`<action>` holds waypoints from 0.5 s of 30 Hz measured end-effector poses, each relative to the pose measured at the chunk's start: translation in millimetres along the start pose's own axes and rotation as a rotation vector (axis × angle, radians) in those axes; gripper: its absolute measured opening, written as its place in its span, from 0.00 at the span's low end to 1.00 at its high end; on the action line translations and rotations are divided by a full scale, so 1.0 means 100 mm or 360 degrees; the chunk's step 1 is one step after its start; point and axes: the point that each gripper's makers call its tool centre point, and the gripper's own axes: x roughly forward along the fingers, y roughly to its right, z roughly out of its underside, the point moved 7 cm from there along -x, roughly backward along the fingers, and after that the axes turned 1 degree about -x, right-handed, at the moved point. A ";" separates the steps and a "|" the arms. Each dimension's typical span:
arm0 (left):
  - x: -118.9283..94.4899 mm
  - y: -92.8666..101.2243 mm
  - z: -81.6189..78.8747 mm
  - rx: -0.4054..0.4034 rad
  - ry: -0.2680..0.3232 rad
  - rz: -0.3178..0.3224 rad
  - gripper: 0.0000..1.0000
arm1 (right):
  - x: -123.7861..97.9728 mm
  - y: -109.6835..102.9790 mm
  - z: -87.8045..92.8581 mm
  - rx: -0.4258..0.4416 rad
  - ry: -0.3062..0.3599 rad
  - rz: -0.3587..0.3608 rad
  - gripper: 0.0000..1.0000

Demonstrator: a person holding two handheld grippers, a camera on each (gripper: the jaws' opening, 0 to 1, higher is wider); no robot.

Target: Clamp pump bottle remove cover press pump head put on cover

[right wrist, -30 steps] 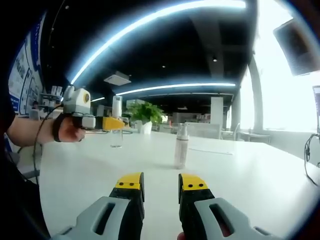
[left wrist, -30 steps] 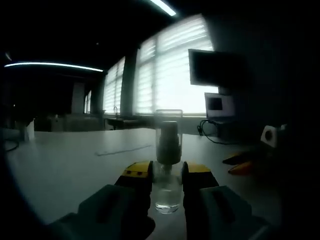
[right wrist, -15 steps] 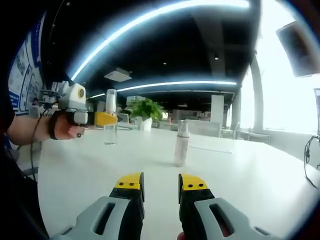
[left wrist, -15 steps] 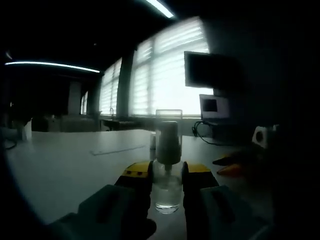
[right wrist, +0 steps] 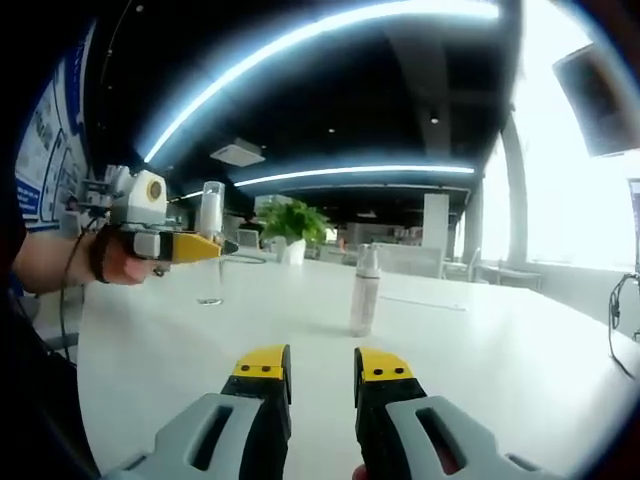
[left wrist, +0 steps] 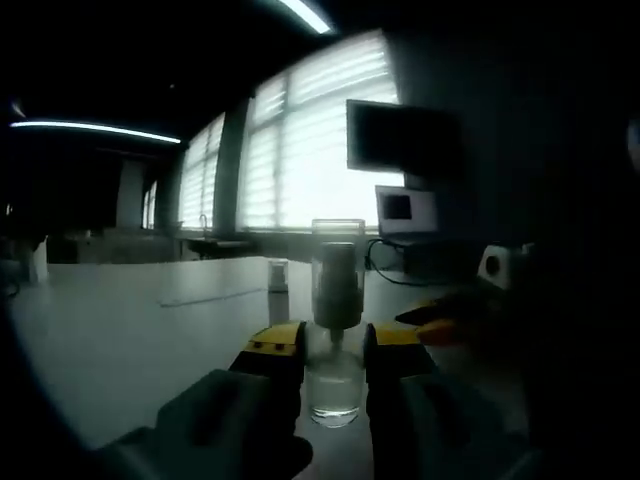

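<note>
A small clear pump bottle (left wrist: 335,340), its see-through cover (left wrist: 337,245) on, is pinched upright between the left gripper (left wrist: 333,345) jaws, lifted off the white table (right wrist: 480,360).

The right gripper (right wrist: 323,372) waits low over the table, jaws a little apart, pinching nothing. A second white bottle (right wrist: 365,291) stands well apart. Risk — the slick bottle may twist or slip when the cover is pulled.

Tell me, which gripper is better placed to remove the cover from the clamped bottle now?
Probably the right gripper: its jaws hold nothing, whereas the left gripper is shut on the pump bottle, whose clear cover is on.
</note>
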 end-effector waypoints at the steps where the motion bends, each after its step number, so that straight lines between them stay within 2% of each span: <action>1: 0.00 0.01 0.01 -0.0007 -0.0003 0.0015 0.15 | 0.00 0.00 0.00 0.0000 0.0000 0.0001 0.20; 7: -0.06 0.11 0.12 -0.0004 -0.0047 0.0051 0.15 | -0.01 0.01 0.00 -0.0010 -0.0003 0.0010 0.20; 11: -0.13 0.16 0.17 -0.0026 -0.0023 0.0071 0.15 | 0.00 0.00 0.01 -0.0020 -0.0013 0.0019 0.19; 15: -0.16 0.18 0.23 -0.0064 -0.0038 0.0067 0.15 | 0.01 0.00 0.01 -0.0033 -0.0020 0.0022 0.19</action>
